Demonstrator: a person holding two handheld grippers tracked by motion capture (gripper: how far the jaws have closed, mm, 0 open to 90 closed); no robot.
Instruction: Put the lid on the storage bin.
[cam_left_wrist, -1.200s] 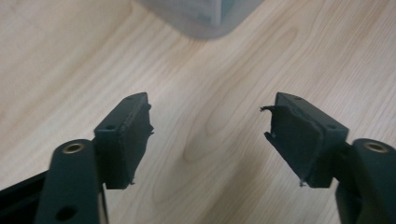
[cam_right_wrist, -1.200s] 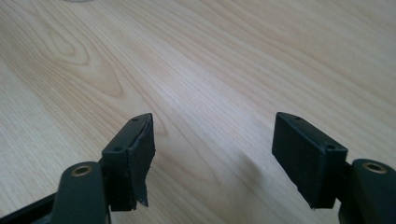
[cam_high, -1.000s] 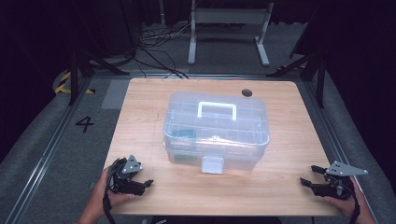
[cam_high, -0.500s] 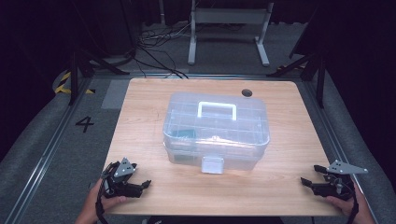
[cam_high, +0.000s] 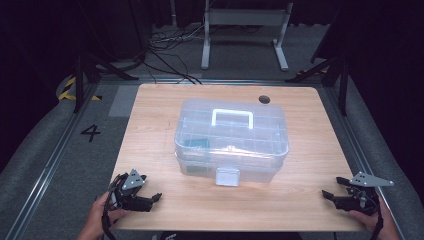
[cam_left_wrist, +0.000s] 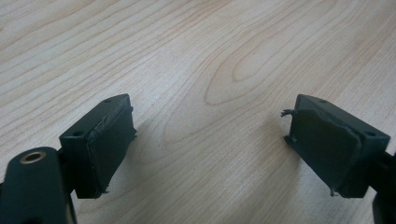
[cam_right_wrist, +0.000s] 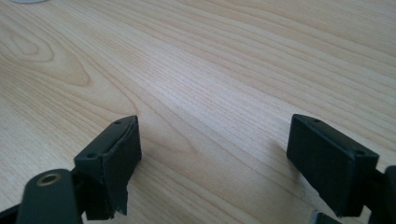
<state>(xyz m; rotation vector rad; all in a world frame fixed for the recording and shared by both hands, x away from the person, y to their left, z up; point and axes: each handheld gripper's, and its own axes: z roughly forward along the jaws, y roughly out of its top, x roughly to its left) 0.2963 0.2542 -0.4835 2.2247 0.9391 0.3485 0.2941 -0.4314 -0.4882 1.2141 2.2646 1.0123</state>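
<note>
Wooden table (cam_high: 150, 115) bears shut clear box (cam_high: 231, 142), teal item (cam_high: 196, 144) inside

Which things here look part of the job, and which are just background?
Likely in play, as I judge it:
clear plastic box with white latch
left tongs, open
right tongs, open

Background:
metal stand
floor cables
table hole

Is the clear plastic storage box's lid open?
No, the clear plastic storage box is closed, its white handle lying flat on top and its front latch down.
</note>
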